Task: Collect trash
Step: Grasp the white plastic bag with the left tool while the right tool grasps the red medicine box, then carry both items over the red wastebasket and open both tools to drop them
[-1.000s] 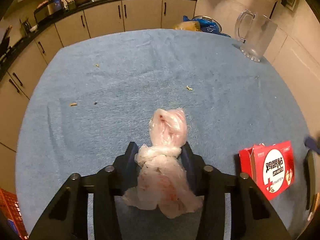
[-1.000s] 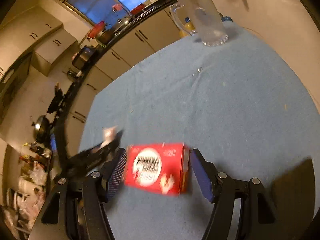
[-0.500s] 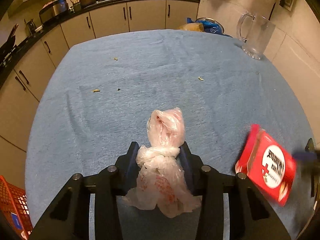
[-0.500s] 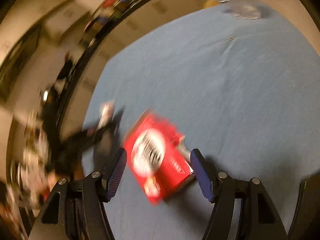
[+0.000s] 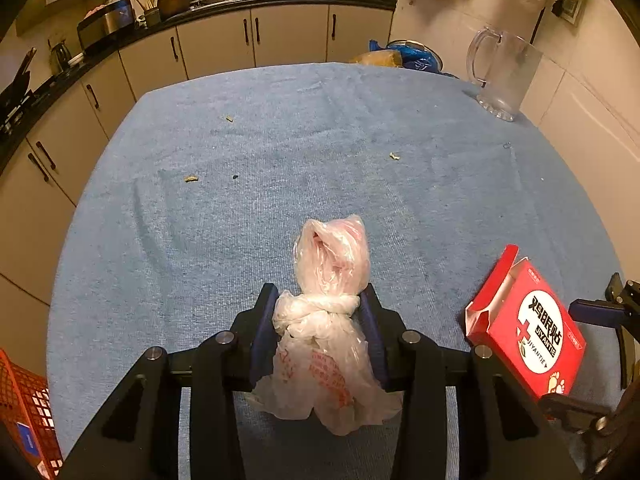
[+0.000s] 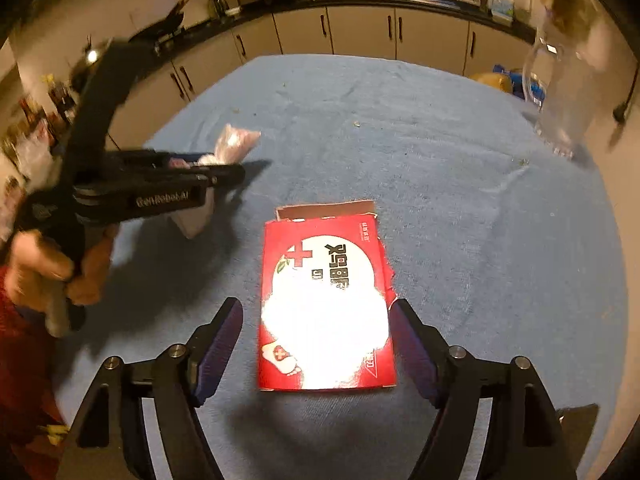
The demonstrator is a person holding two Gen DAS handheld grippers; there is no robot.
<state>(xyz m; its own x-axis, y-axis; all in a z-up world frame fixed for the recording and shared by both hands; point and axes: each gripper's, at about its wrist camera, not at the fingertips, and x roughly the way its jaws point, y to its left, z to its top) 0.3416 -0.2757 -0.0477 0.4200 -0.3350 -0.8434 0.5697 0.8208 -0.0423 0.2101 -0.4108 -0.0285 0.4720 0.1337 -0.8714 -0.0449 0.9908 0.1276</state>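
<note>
The knotted plastic bag [image 5: 326,320] is pinched at its knot between the jaws of the left gripper [image 5: 320,320], its printed tail hanging toward the camera and its puffed end pointing at the far side of the counter [image 5: 280,140]. Gripping at the knot, the narrowest and firmest part, probably keeps the limp film from sliding out. The bag sits low over the blue cloth, near the front edge.

To its right is the red carton [image 6: 326,300] (its far flap torn open), between the 2 jaws of the right gripper [image 6: 316,344]. Those jaws are opening; a gap shows on the left side, and the right pad is at most brushing the box edge, so it looks released, not carried. In the left wrist view the carton appears tilted.

Small crumbs [image 5: 191,178] lie further out on the cloth, a clear pitcher [image 5: 502,74] stands at the far right corner, and a red basket [image 5: 24,412], likely the collection bin, shows at the near left.
</note>
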